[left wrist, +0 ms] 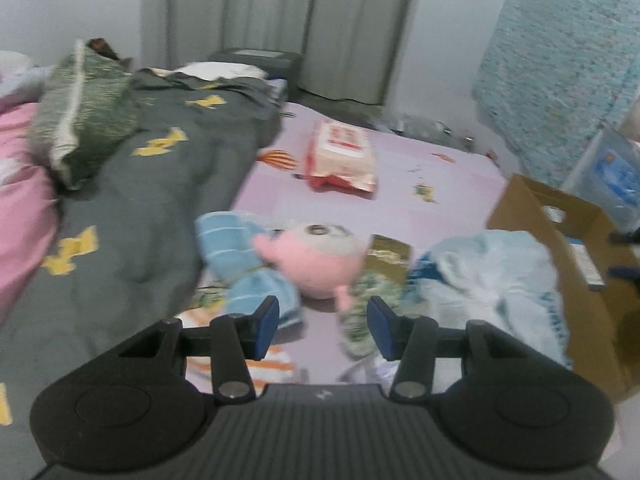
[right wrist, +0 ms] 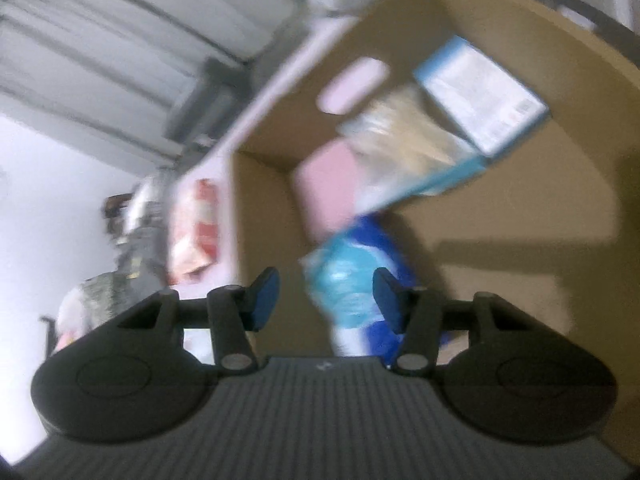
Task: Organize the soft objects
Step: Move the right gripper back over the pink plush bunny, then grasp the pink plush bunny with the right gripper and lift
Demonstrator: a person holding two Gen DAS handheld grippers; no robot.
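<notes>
Pink and plush, a round stuffed toy (left wrist: 316,264) lies on the lilac bedsheet (left wrist: 420,216) just ahead of the left gripper (left wrist: 323,327), whose blue-padded fingers (left wrist: 267,326) stand apart with nothing between them. Touching the toy on its left is a blue striped soft piece (left wrist: 244,264); to its right, a crumpled pale-blue cloth (left wrist: 492,280) rests against the side of a cardboard box (left wrist: 520,208). Farther back on the sheet sits a red-and-white soft pack (left wrist: 342,156), well apart from the toy. A grey quilt with yellow shapes (left wrist: 160,184) covers the left of the bed, a green patterned pillow (left wrist: 80,116) on top of it.

The right gripper (right wrist: 326,300) hovers tilted over the open box — its jaws are spread too, gripping nothing. Below them a blue-and-turquoise soft bundle (right wrist: 348,280) lies inside the box, near a light-blue carton (right wrist: 476,100) and a pink item (right wrist: 328,188); motion blur hides finer detail.
</notes>
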